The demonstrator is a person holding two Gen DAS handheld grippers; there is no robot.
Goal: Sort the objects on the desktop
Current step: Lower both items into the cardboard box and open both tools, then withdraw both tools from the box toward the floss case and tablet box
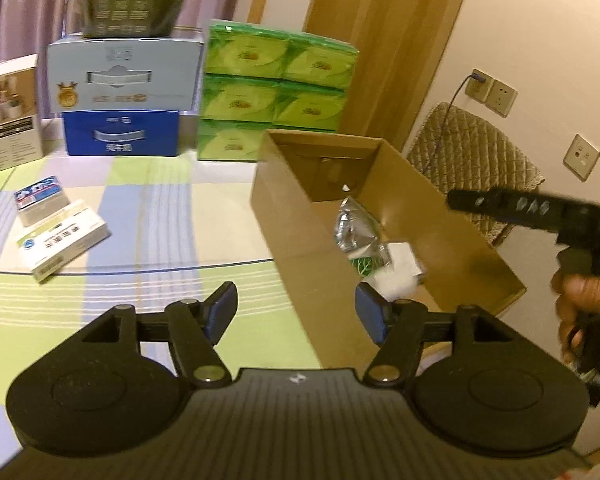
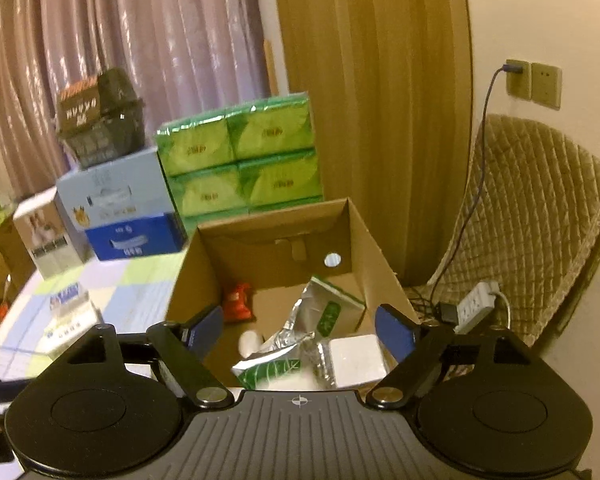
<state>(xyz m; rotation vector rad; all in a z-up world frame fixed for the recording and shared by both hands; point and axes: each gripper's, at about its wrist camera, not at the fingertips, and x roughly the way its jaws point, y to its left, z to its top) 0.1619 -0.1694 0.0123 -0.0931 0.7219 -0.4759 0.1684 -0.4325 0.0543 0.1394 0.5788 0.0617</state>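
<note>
An open cardboard box (image 1: 440,216) (image 2: 364,240) stands on the checked tablecloth. Inside lie a silver-and-green foil pouch (image 1: 356,236) (image 2: 300,328), a white packet (image 2: 356,360), a white round thing (image 2: 249,340) and a small red packet (image 2: 238,303). Two small boxes remain on the cloth at the left: a blue-and-white one (image 1: 40,200) and a green-and-white one (image 1: 62,246) (image 2: 66,326). My left gripper (image 1: 296,312) is open over the cloth by the box's near corner, holding nothing. My right gripper (image 2: 298,334) is open above the box; its body (image 1: 540,212) shows at the right with a hand (image 1: 584,304).
At the back stand stacked green tissue packs (image 1: 276,92) (image 2: 240,160), a light blue carton (image 1: 124,76) on a dark blue one (image 1: 122,134), a dark basket (image 1: 132,4) on top, and a white product box (image 1: 10,112). A quilted chair (image 2: 536,216) and a power strip (image 2: 476,306) are at the right.
</note>
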